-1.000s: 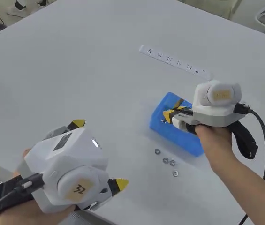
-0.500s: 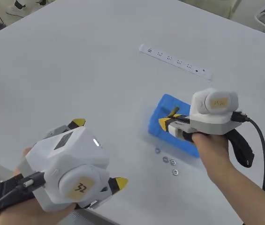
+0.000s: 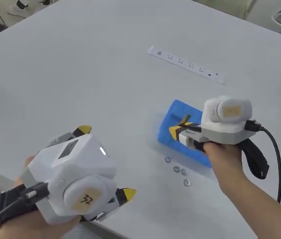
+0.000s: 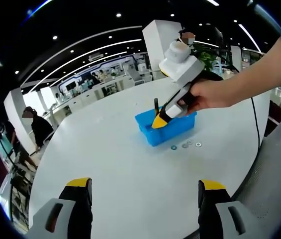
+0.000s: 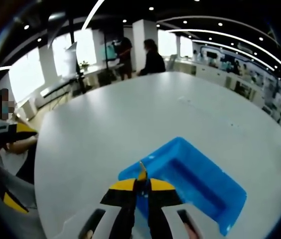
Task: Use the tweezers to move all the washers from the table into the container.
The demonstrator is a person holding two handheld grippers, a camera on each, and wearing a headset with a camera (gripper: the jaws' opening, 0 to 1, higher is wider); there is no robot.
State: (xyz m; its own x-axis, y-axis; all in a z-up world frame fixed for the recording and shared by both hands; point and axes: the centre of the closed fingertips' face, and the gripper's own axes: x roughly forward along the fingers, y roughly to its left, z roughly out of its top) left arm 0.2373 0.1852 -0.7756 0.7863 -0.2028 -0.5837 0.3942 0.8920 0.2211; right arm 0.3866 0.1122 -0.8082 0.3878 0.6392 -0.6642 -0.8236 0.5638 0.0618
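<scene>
A blue container (image 3: pixel 176 110) sits right of centre on the white table (image 3: pixel 80 74). My right gripper (image 3: pixel 175 131) hovers over its near part, shut on dark tweezers (image 3: pixel 184 119) whose thin tip pokes out between the yellow fingertips (image 5: pixel 141 173). In the right gripper view the container (image 5: pixel 230 199) lies just ahead of the jaws. Several small metal washers (image 3: pixel 176 169) lie on the table beside the container's near side, also seen as washers (image 4: pixel 185 145). My left gripper (image 3: pixel 105 162) is at the near left, open and holding nothing, far from the washers.
A white power strip (image 3: pixel 187 64) lies beyond the container. The right gripper's black cable (image 3: pixel 274 149) trails off to the right. The table's near edge runs just below the left gripper. People stand in the room far behind the table.
My right gripper has shifted a little left and nearer, over the container's near part, still shut on the tweezers. The left gripper and washers have stayed put.
</scene>
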